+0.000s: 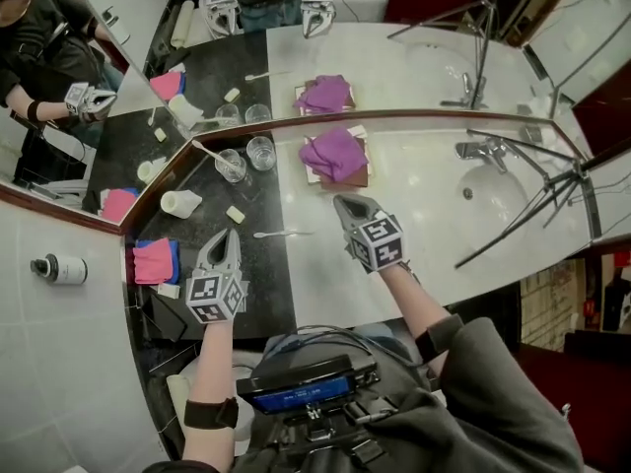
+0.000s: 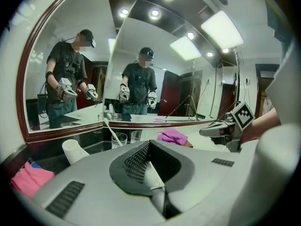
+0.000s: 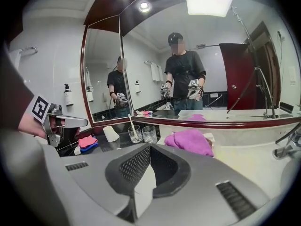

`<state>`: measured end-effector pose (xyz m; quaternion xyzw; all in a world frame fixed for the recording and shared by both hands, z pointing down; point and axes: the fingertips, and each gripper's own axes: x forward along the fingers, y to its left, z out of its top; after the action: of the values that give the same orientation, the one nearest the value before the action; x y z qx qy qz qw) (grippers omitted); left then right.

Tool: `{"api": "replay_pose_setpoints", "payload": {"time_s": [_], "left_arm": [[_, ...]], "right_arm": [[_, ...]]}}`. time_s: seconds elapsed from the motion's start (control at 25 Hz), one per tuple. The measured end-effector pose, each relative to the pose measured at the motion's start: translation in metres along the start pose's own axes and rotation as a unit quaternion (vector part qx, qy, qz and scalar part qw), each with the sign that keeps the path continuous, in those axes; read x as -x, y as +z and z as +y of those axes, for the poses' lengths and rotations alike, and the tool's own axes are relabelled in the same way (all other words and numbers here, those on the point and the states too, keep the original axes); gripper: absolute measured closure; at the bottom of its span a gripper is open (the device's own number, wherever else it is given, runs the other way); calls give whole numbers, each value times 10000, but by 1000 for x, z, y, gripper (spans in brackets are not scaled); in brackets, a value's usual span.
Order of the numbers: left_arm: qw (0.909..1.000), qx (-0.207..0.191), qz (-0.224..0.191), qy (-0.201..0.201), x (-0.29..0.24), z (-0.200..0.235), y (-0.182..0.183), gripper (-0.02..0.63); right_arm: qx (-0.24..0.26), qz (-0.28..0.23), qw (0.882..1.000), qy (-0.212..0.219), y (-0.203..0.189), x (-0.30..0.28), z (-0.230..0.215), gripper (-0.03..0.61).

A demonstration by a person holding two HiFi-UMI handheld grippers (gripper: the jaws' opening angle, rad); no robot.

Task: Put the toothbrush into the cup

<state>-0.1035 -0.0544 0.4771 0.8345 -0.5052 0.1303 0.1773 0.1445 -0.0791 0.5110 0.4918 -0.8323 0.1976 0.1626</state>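
Left gripper (image 1: 229, 233) and right gripper (image 1: 344, 202) are seen pressed together, empty. Between them the toothbrush (image 1: 281, 234) lies on the worktop (image 1: 266, 289); it should be pinched mid-handle, then stood in the cup (image 1: 261, 152) above.

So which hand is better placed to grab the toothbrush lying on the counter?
Probably the left. The left gripper is just beside one end of the toothbrush and nearer the empty glass. The right gripper is slightly farther off. Both are shut and empty.
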Motion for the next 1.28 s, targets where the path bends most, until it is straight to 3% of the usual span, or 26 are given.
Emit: {"api": "replay_pose_setpoints", "payload": {"time_s": [0.56,0.72,0.84,0.92,1.0,1.08,1.2,1.28], "left_arm": [[9998,-19,75,-166,-7,-37,-15,611],[9997,-129,154,-124,-7,-40,-19,611],[9996,-166,206,-65,-8,-40,-23,611],[9996,-150,233,-18,-7,-37,-27,611],[9996,-114,268,34,-6,-33,-32,611],[9995,-64,297,85,-5,-28,-37,611],[9994,16,302,153,-5,-21,-42,611],[9994,74,286,193,-4,-16,-44,611]], "right_arm": [[-92,56,9998,-156,-27,29,-27,561],[333,265,9991,33,-28,26,-17,561],[1013,537,9926,397,-24,14,5,560],[1674,801,9797,763,-31,-1,26,558],[2377,1171,9562,1245,-48,-18,51,557],[3060,1606,9223,1728,-69,-33,75,553],[3837,2140,8691,2271,-93,-51,101,482],[4074,2427,8444,2494,-106,-63,112,452]]}}
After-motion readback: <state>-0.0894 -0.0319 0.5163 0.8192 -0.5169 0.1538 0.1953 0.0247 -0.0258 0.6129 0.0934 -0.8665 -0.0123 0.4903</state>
